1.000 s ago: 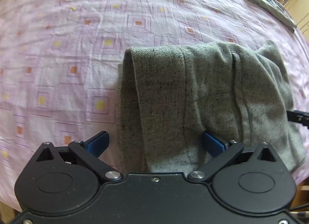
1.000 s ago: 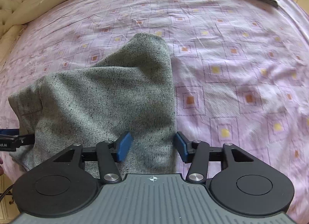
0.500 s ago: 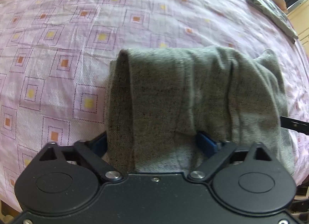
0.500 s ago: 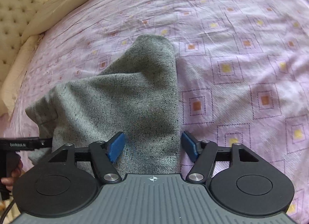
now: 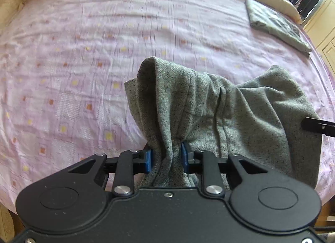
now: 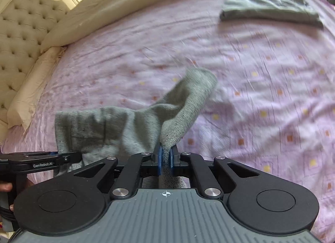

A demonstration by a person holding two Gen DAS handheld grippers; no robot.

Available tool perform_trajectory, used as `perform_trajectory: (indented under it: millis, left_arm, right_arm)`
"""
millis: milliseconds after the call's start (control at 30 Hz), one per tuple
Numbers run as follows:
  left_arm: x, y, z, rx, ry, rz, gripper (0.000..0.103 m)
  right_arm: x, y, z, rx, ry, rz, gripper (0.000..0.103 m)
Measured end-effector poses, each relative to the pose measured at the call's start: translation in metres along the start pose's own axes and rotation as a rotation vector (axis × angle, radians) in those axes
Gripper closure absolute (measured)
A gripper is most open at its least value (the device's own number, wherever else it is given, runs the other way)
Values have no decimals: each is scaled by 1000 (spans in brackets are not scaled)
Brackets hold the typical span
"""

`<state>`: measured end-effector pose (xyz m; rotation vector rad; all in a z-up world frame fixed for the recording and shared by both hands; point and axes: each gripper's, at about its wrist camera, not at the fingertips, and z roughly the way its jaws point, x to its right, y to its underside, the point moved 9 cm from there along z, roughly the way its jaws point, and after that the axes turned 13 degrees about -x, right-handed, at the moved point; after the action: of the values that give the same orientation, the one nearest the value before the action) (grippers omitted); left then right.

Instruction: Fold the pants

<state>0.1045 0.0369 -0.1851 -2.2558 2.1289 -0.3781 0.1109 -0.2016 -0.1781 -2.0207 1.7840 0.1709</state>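
The grey speckled pants (image 5: 219, 113) hang bunched over a pink patterned bed sheet (image 5: 83, 54). My left gripper (image 5: 166, 157) is shut on a thick fold of the pants near their left edge. My right gripper (image 6: 165, 159) is shut on the pants (image 6: 125, 125) at a narrow corner fold and lifts it off the sheet (image 6: 261, 88). The left gripper's body (image 6: 41, 160) shows at the left of the right wrist view, and the right gripper's arm (image 5: 318, 126) shows at the right edge of the left wrist view.
A folded grey-green garment (image 5: 276, 27) lies at the far right of the bed, also in the right wrist view (image 6: 270, 6). A cream duvet (image 6: 146, 2) and a tufted headboard (image 6: 21, 31) border the bed. A wooden cabinet (image 5: 326, 40) stands right.
Both grippers have shut on the pants, which were lying between open jaws. The cloth is now bunched and raised, and both views have tilted up toward the far side of the bed.
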Motion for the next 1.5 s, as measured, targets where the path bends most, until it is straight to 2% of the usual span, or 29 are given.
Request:
perform_trajectory:
  millis: [100, 233, 367, 567, 600, 633, 700, 767, 833, 867, 967, 1067, 1167, 1300, 1400, 1500]
  left_arm:
    - [-13, -17, -19, 46, 5, -26, 69]
    - [-53, -48, -40, 86, 6, -50, 69]
    - [-115, -90, -57, 122, 7, -84, 69]
    - [-212, -141, -63, 130, -15, -126, 68]
    - [-226, -146, -59, 123, -24, -135, 66]
    - [-240, -150, -53, 111, -35, -148, 60]
    - [-268, -150, -35, 75, -86, -189, 57]
    - [-292, -144, -24, 60, -154, -233, 62]
    - [-305, -139, -23, 73, -212, -256, 64]
    - [-307, -137, -26, 82, -213, -260, 64]
    - [-304, -131, -37, 109, -200, -268, 58]
    - [-295, -128, -50, 128, -196, -263, 54]
    - [-281, -123, -68, 132, -186, -273, 43]
    - [-257, -106, -84, 136, -190, -290, 42]
    - [-241, -89, -91, 110, -171, -326, 42]
    - [-226, -73, -97, 94, -190, -329, 42]
  right_arm:
    - [-23, -19, -7, 34, 0, -32, 96]
    - [-64, -60, -4, 76, -21, -82, 96]
    - [-112, -113, 14, 102, -58, -114, 96]
    - [-182, -182, 61, 107, -95, -127, 96]
    - [-189, -189, 71, 100, -97, -117, 96]
    - [-194, -195, 82, 93, -98, -104, 96]
    - [-197, -202, 110, 73, -37, -82, 94]
    - [-187, -203, 136, 53, 143, -66, 93]
    - [-182, -200, 146, 48, 264, -69, 93]
    - [-184, -195, 146, 50, 275, -64, 93]
    - [-197, -182, 137, 60, 231, -49, 93]
    - [-222, -170, 123, 82, 236, -89, 93]
    - [-246, -157, 106, 101, 224, -120, 93]
    - [-269, -141, 88, 113, 200, -147, 93]
    - [-277, -127, 77, 105, 200, -155, 93]
    - [-280, -114, 67, 97, 187, -154, 93]
